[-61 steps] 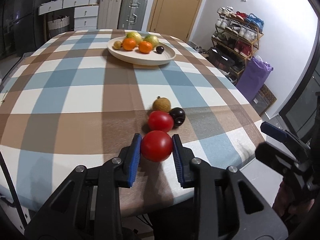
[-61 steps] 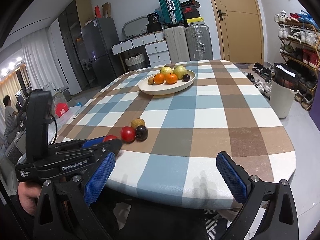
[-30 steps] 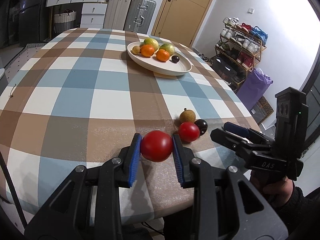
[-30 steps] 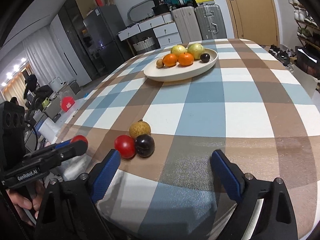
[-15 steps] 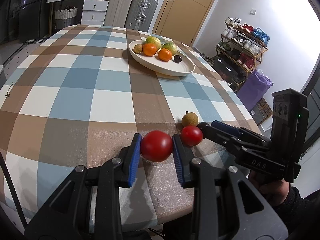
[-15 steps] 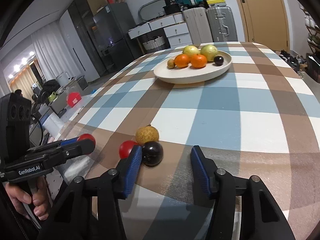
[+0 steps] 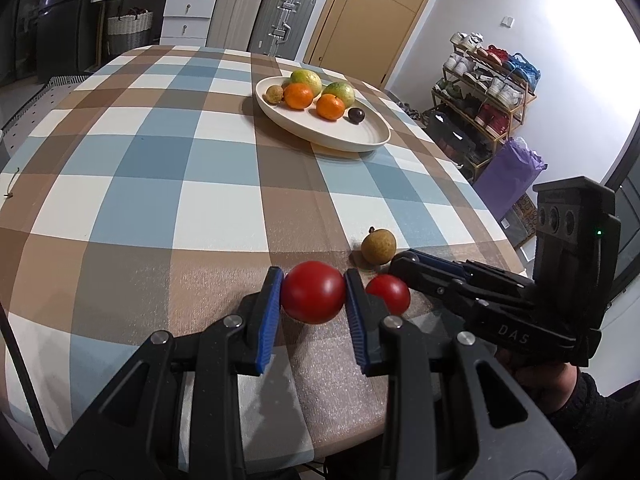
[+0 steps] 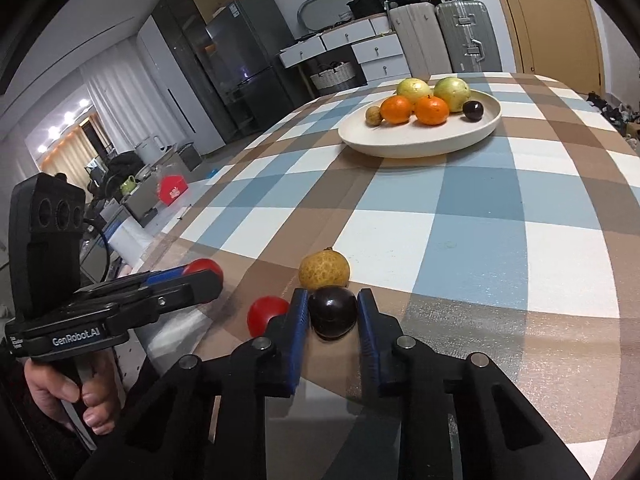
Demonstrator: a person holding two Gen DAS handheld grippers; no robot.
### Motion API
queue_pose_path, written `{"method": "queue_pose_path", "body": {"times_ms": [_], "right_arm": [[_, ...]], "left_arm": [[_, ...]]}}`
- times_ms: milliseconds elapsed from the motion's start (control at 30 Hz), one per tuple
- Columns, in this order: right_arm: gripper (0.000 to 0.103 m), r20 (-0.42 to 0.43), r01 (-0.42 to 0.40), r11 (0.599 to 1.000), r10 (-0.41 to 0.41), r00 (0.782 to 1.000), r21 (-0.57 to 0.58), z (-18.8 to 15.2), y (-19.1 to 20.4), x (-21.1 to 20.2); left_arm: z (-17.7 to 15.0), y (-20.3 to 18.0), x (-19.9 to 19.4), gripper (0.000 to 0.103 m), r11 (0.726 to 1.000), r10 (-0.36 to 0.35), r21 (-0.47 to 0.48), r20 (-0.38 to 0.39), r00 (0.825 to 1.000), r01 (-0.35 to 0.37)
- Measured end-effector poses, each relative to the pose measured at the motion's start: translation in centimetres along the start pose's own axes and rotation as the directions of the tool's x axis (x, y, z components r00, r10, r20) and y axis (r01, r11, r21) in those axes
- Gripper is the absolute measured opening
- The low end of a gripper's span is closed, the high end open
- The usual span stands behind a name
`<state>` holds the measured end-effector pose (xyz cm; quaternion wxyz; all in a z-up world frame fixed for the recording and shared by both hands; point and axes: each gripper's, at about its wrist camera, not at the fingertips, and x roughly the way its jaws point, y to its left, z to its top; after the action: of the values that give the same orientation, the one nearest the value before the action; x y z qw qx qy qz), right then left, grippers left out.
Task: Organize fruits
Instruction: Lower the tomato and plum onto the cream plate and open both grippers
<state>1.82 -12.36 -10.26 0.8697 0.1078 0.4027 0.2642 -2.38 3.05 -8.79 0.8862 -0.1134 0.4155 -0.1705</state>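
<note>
Six fruits already on the cream plate [image 8: 420,142] at the far end of the checked worktop [image 7: 168,184] — four not yet there. Left tongs [image 7: 313,298] clenched on a large red tomato [image 7: 313,292]; right tongs [image 8: 333,314], jaws just closed, gripping a dark plum [image 8: 333,312]. Left lying near the front edge: small tomato [image 8: 266,314] and tan longan [image 8: 324,269], crowding the plum — nothing between them and the plate.

Left gripper [image 7: 313,300] tilted down, blue pads pinching a red tomato [image 7: 312,297], lifted off the tabletop. Right gripper [image 8: 333,314] also angled down, jaws have just been closing, pads now pressing a dark round fruit [image 8: 332,312] (bare hands on both handles).
</note>
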Motion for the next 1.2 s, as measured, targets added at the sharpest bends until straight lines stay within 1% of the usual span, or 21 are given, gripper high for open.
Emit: {"method": "queue_pose_path", "body": {"times_ms": [133, 267, 433, 533, 633, 900, 1033, 1200], "right_arm": [[0.025, 0.03, -0.017, 1.0, 0.017, 0.999, 0.011, 0.3, -0.3, -0.8], [0.025, 0.054, -0.03, 0.999, 0.03, 0.998, 0.011, 1.0, -0.5, -1.7], [0.025, 0.088, -0.043, 0.999, 0.041, 0.995, 0.019, 2.2, -1.4, -2.2], [0.025, 0.095, -0.037, 0.999, 0.034, 0.995, 0.034, 2.9, -2.2, -2.1], [0.025, 0.106, -0.039, 0.998, 0.034, 0.994, 0.044, 3.8, -3.0, -2.1], [0.025, 0.148, -0.041, 0.998, 0.034, 0.988, 0.045, 7.6, -4.7, -1.8], [0.025, 0.157, -0.035, 0.999, 0.029, 0.987, 0.033, 9.7, -5.6, -1.2], [0.025, 0.165, -0.022, 1.0, 0.019, 0.986, 0.014, 12.7, -6.6, 0.0]], "left_arm": [[0.5, 0.0, 0.4, 0.028, 1.0, 0.005, 0.004, -0.002, 1.0, -0.005], [1.9, 0.7, 0.7, 0.028, 1.0, 0.007, -0.012, 0.003, 1.0, -0.007], [4.3, 1.4, 1.0, 0.028, 1.0, 0.019, -0.023, 0.024, 1.0, -0.018], [6.0, 1.9, 1.4, 0.028, 0.999, 0.015, -0.033, 0.03, 0.999, -0.014], [7.9, 2.0, 2.1, 0.028, 1.0, 0.021, -0.017, 0.037, 0.999, -0.02], [13.5, 1.2, 4.6, 0.028, 1.0, -0.002, 0.029, 0.043, 0.999, 0.001], [16.3, 0.6, 6.9, 0.028, 0.999, -0.021, 0.047, 0.03, 0.999, 0.02], [18.7, -0.3, 9.9, 0.028, 0.998, -0.027, 0.063, 0.025, 0.999, 0.026]]}}
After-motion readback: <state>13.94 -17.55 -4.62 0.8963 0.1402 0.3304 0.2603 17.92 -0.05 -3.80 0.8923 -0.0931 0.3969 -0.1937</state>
